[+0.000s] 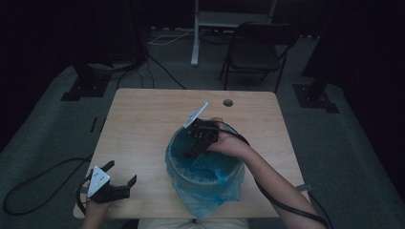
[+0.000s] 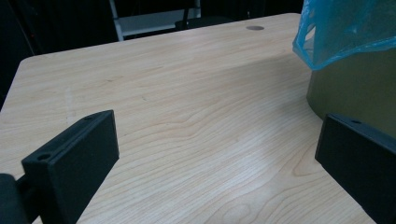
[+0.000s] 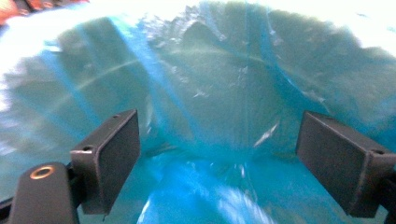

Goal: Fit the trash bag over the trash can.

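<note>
Blue bin liner (image 1: 205,174) sits inside the bin (image 1: 237,183) at table centre; right gripper (image 1: 195,151) reaches down into it, jaws wide and empty. Left gripper (image 1: 120,180) rests apart, jaws wide.

each tool is black, with two flat rectangular jaws bearing small screw holes. the left tool (image 1: 111,183) carries a grey three-cornered plate dotted with holes. black cables trail from the left tool and the right tool (image 1: 199,138).

A round bin (image 1: 205,179) stands upright near the table's front edge — lined with a blue bag (image 3: 210,93) (crinkled).
</note>
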### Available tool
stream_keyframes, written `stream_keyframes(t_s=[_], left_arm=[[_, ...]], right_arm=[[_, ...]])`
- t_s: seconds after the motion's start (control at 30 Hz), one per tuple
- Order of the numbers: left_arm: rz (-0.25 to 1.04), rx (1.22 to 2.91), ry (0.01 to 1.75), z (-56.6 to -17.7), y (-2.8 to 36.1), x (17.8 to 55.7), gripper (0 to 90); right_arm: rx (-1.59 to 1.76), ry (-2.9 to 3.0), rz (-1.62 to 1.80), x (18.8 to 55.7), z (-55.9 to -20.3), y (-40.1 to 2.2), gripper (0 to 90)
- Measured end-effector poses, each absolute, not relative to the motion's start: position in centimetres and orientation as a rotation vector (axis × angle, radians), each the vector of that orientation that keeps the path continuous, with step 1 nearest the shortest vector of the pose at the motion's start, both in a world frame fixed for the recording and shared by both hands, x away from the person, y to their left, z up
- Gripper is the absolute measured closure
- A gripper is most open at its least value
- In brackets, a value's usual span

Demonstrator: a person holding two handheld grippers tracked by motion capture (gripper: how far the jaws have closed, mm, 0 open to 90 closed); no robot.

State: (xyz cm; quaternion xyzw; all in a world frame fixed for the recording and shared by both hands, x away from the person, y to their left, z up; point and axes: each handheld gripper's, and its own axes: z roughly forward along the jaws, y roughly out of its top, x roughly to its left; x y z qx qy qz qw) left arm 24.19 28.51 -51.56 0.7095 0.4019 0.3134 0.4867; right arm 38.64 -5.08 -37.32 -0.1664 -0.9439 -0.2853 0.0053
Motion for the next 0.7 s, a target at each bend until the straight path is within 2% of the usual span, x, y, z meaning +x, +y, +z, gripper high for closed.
stream_keyframes(t_s=[0.27,0.7], left_arm=[[0.770,1.758,1.007,-51.7,28.5,24.3,0.1],[0.776,1.762,1.045,-52.2,28.6,24.3,0.1]], right_arm=[[-0.556,-2.892,-1.042,37.7,-35.3,-7.3,13.8],[-0.629,-2.873,-1.163,36.8,-34.8,-9.1,13.8]])
